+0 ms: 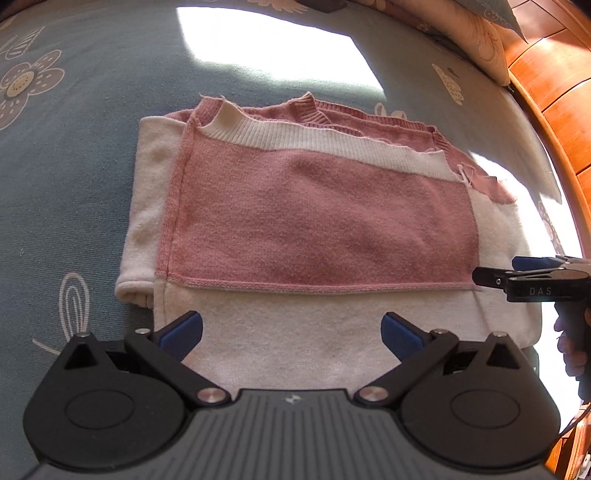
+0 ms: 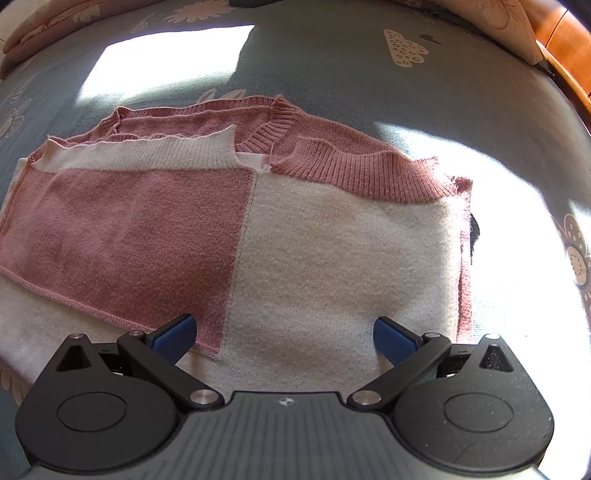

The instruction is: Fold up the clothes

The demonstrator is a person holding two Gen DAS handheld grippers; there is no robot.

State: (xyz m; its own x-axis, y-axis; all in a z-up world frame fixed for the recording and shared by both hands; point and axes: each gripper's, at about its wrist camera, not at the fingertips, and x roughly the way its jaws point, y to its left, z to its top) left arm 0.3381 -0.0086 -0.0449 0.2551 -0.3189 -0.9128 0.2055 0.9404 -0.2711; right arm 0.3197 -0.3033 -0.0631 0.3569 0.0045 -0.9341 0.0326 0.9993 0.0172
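Observation:
A pink and cream knitted sweater [image 1: 317, 225] lies folded into a rectangle on the bed, ribbed hem edges at its far side. In the right wrist view the same sweater [image 2: 332, 251] shows a pink panel on the left and a cream panel on the right. My left gripper [image 1: 291, 334] hangs open over the sweater's near cream edge, nothing between its blue pads. My right gripper [image 2: 284, 338] is also open above the near edge, empty. In the left wrist view the right gripper [image 1: 495, 277] comes in from the right, held by a hand [image 1: 570, 339].
The grey-blue bedsheet [image 1: 74, 184] with flower prints spreads around the sweater, with bright sun patches [image 1: 273, 48] on it. Pillows [image 1: 476, 33] lie at the far right. A wooden bed frame [image 1: 546, 81] runs along the right edge.

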